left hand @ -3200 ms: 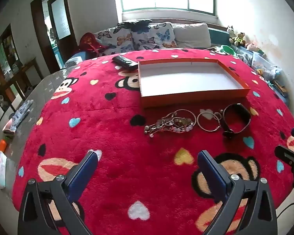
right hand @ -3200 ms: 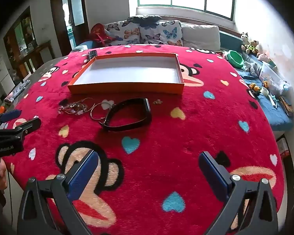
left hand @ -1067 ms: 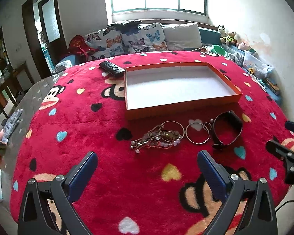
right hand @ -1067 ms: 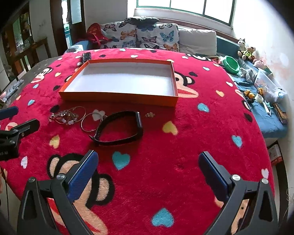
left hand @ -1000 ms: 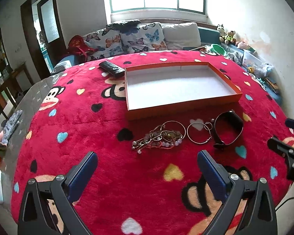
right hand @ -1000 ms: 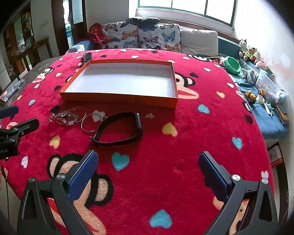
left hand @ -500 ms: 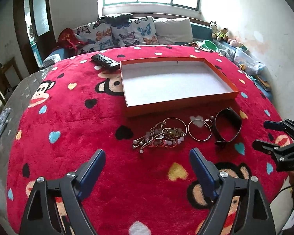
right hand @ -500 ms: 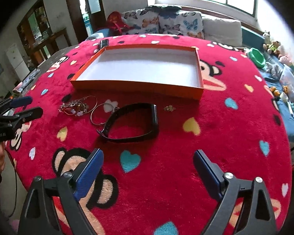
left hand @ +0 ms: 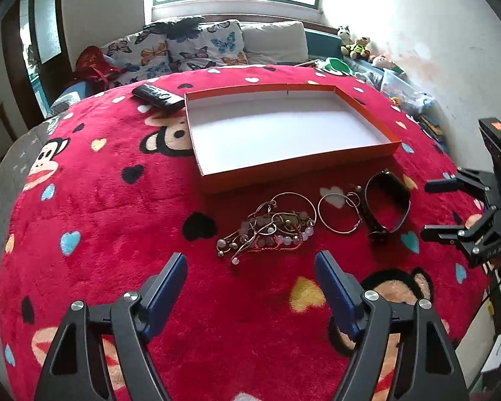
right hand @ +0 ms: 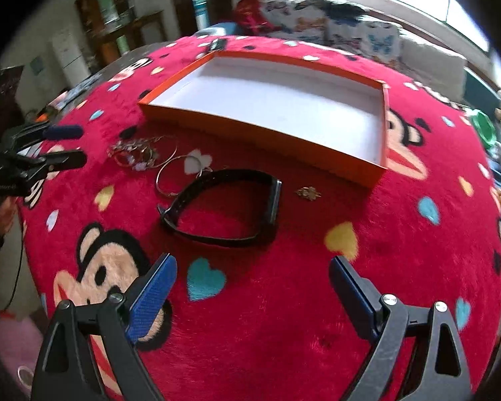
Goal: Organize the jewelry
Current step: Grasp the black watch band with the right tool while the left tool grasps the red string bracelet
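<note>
You hold a tool in each hand above a bed covered by a red plush blanket (left hand: 117,220) printed with cartoon monkeys and hearts.

An orange shallow box (left hand: 297,175) with a white floor sits empty toward the middle of the bed, its long side facing you. It looks like the destination, since nothing is in it yet.

All the jewelry lies loose on the blanket in a row just in front of the box's near edge, within easy reach of both tools. From your left: a tangled cluster of beaded bracelets and chains (left hand: 267,230); touching its right side, a thin metal hoop bangle (left hand: 339,214); beside that, a black wristband (left hand: 387,207) curled in a loop. A small gold brooch-like piece (right hand: 308,192) lies apart, near the box's near right corner.

The left tool (left hand: 250,279) points down at the tangle. Its blue pads stand apart with nothing between them and are narrowing, probably to fit that cluster.

The right tool (right hand: 250,279) is spread wide and empty, tilted down toward the black wristband, which lies just beyond its tips.

A black remote control (left hand: 157,95) rests off the box's far left corner, out of the way.
</note>
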A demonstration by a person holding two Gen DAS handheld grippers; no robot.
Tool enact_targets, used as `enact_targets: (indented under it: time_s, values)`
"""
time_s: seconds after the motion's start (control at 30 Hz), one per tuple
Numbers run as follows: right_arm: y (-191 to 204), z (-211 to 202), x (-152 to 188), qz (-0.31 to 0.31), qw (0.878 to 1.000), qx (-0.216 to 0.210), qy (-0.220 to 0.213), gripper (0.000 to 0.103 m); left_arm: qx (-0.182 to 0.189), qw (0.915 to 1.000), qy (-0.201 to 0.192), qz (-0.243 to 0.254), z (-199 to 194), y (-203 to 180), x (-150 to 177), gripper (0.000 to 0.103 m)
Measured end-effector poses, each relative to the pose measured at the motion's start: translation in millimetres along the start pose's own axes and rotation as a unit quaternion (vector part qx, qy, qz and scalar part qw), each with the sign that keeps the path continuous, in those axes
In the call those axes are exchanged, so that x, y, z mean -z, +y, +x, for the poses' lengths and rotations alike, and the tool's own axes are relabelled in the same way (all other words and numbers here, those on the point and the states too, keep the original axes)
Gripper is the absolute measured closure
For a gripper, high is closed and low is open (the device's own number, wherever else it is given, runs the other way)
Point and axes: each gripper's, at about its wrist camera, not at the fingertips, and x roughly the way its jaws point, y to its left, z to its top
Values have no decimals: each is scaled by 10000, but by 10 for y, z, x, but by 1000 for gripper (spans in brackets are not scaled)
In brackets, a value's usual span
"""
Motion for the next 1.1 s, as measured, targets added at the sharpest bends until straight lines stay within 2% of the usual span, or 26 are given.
enact_targets:
  time_s: [0.13, 0.37, 0.6, 0.83, 1.0, 1.1]
  values:
    - [-10, 54, -70, -394, 9989, -238, 68, 3, 27, 10000, 65, -6, 83, 2, -25, 20]
    - [18, 82, -291, -1079, 9923, -592, -113, 3, 107, 9998, 192, 27, 180, 7, -44, 20]
    - [54, 284, -427, -1621, 9807, -1084, 116, 3, 47, 9995, 300, -111, 232, 109, -69, 20]
    - [23, 402, -487, -1646, 9697, -1781, 288, 2, -1, 9992, 391, -97, 279, 136, -53, 20]
    - [38, 312, -442, -1760, 9631, -1982, 458, 2, -4, 9992, 400, -96, 295, 156, -47, 20]
    - [60, 225, -357, -1815, 9625, -1951, 505, 2, 45, 9993, 377, -74, 306, 148, -44, 20]
